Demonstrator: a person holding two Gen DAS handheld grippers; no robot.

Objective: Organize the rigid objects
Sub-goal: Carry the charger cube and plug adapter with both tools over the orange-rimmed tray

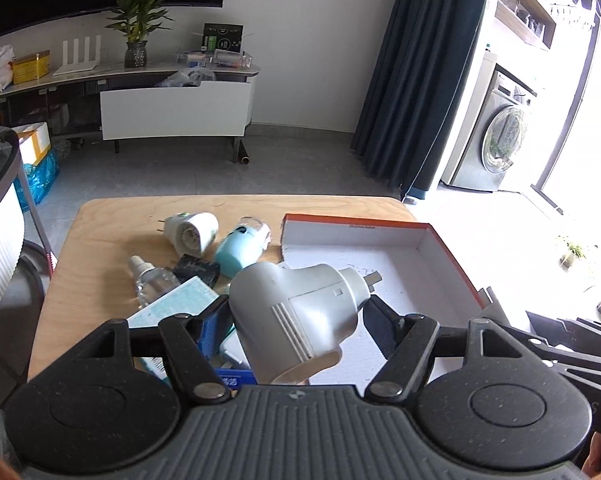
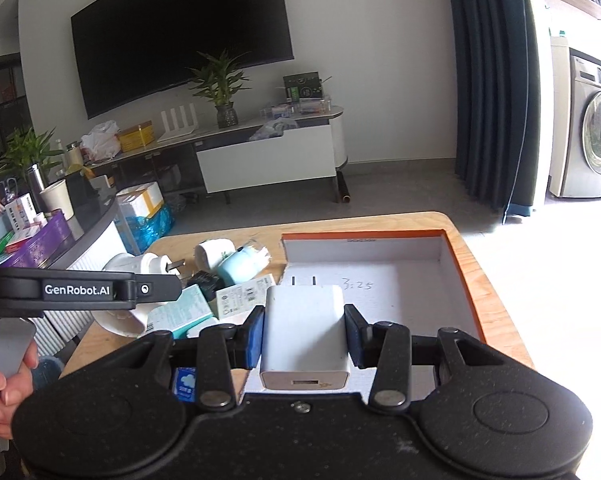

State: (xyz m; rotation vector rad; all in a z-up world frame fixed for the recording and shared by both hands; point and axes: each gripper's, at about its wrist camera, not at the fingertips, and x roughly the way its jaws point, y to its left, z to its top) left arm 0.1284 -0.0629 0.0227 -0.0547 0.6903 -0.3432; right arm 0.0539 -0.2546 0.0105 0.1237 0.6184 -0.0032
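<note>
While my left gripper (image 1: 298,312) is clamped on a grey-white plug-in device (image 1: 296,316), holding it tilted above the near left edge of the orange-rimmed box (image 1: 452,256), my right gripper (image 2: 304,330) squeezes a white USB charger (image 2: 305,332) between its blue pads (image 2: 255,334), prongs pointing away over the box's white floor. I see the remaining pile on the wooden table (image 1: 100,240) left of the box: a white plug adapter (image 1: 192,232), a light blue device (image 1: 238,250), a clear bottle (image 1: 152,282).
</note>
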